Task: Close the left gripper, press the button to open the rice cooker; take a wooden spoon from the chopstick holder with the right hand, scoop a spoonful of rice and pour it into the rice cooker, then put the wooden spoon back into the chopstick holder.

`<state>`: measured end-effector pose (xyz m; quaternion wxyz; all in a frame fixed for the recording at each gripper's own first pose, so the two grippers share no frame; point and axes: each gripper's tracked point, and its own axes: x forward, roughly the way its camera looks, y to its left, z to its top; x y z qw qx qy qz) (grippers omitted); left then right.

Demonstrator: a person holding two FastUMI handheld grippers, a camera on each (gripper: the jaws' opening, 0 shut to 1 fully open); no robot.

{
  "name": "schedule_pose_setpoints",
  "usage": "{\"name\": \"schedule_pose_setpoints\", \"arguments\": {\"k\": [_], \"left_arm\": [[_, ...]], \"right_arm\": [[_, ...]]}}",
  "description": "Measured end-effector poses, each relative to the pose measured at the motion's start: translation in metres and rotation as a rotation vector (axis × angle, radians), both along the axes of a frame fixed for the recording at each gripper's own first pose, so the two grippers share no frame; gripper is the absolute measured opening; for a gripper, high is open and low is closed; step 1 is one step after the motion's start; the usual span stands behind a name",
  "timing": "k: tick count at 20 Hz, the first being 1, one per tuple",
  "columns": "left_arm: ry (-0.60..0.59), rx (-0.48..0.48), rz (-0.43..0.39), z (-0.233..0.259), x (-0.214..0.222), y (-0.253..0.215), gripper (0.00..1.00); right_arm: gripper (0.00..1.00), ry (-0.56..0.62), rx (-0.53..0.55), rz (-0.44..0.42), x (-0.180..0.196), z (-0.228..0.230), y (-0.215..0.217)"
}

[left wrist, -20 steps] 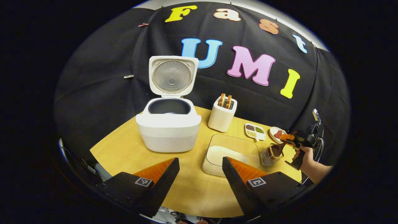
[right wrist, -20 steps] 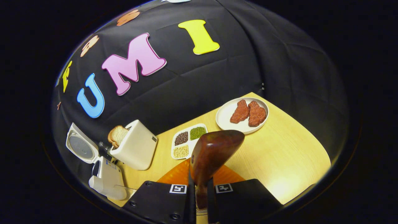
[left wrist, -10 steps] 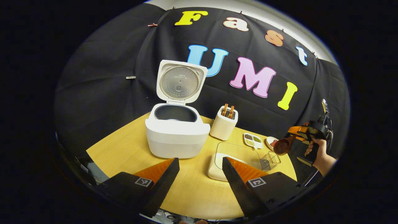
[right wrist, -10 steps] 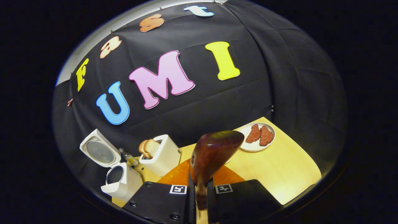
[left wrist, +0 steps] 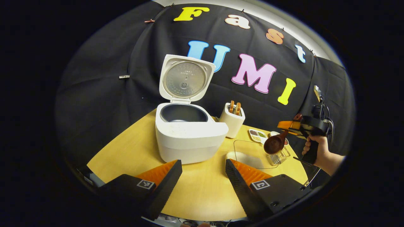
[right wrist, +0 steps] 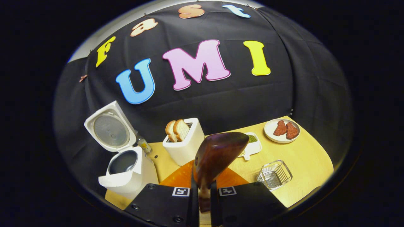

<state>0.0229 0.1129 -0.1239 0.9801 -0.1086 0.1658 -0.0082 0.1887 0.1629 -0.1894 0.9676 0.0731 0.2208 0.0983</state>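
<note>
The white rice cooker (left wrist: 189,138) stands with its lid (left wrist: 186,78) up and its dark inner pot empty; it is also at the left of the right gripper view (right wrist: 129,171). My left gripper (left wrist: 203,162) hangs open over the table in front of the cooker, holding nothing. My right gripper (right wrist: 203,192) is shut on the handle of the wooden spoon (right wrist: 217,154). In the left gripper view the spoon (left wrist: 274,143) hangs bowl-down above the wire chopstick holder (left wrist: 279,156), which stands empty (right wrist: 274,175). A clear tray of rice (left wrist: 249,154) lies between cooker and holder.
A white toaster (right wrist: 184,140) with bread slices stands behind the tray. A divided dish of beans (right wrist: 252,145) and a plate with meat pieces (right wrist: 282,130) sit at the back right. A hand (left wrist: 318,154) holds the right gripper past the table's right edge.
The right gripper has lifted the spoon out of the wire holder and swung left towards the rice tray. The left gripper has stayed open and shifted slightly.
</note>
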Motion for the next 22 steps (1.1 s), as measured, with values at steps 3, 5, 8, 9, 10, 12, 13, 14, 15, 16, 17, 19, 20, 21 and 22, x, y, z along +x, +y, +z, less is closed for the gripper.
{"name": "schedule_pose_setpoints", "arguments": {"k": [3, 5, 8, 9, 10, 12, 13, 14, 15, 16, 17, 19, 20, 21, 22], "left_arm": [[0.011, -0.031, -0.002, -0.013, 0.001, 0.018, 0.96], [0.023, -0.048, -0.009, -0.025, -0.001, 0.024, 0.96], [0.059, -0.064, -0.024, -0.044, -0.009, 0.027, 0.96], [0.071, -0.071, -0.029, -0.048, -0.011, 0.028, 0.96], [0.08, -0.075, -0.035, -0.052, -0.014, 0.028, 0.96], [0.086, -0.075, -0.041, -0.054, -0.015, 0.03, 0.96], [0.082, -0.073, -0.04, -0.053, -0.017, 0.032, 0.96], [0.076, -0.071, -0.039, -0.05, -0.018, 0.034, 0.96], [0.071, -0.069, -0.038, -0.048, -0.019, 0.035, 0.96], [0.067, -0.068, -0.036, -0.047, -0.019, 0.037, 0.96], [0.065, -0.069, -0.036, -0.047, -0.021, 0.037, 0.96], [0.066, -0.074, -0.037, -0.049, -0.025, 0.037, 0.96], [0.067, -0.077, -0.037, -0.049, -0.027, 0.036, 0.96], [0.067, -0.078, -0.036, -0.05, -0.029, 0.036, 0.96], [0.065, -0.079, -0.034, -0.05, -0.031, 0.035, 0.96]], "right_arm": [[0.19, 0.006, -0.108, -0.008, -0.006, -0.041, -0.001], [0.19, 0.004, -0.177, -0.02, -0.009, -0.064, -0.005], [0.18, -0.01, -0.252, -0.024, -0.018, -0.086, 0.0], [0.18, -0.011, -0.244, -0.026, -0.021, -0.089, 0.005], [0.19, 0.005, -0.224, -0.037, -0.027, -0.094, 0.011], [0.19, 0.055, -0.167, -0.055, -0.04, -0.103, 0.025], [0.18, 0.072, -0.136, -0.062, -0.045, -0.105, 0.031], [0.18, 0.079, -0.106, -0.068, -0.05, -0.104, 0.037], [0.18, 0.098, -0.075, -0.072, -0.055, -0.106, 0.045], [0.19, 0.116, -0.045, -0.079, -0.059, -0.107, 0.052], [0.18, 0.14, -0.021, -0.089, -0.061, -0.11, 0.057], [0.19, 0.185, 0.047, -0.109, -0.067, -0.11, 0.068], [0.19, 0.213, 0.088, -0.115, -0.069, -0.109, 0.075], [0.19, 0.237, 0.127, -0.125, -0.069, -0.109, 0.079], [0.19, 0.262, 0.164, -0.139, -0.069, -0.11, 0.081]]}}
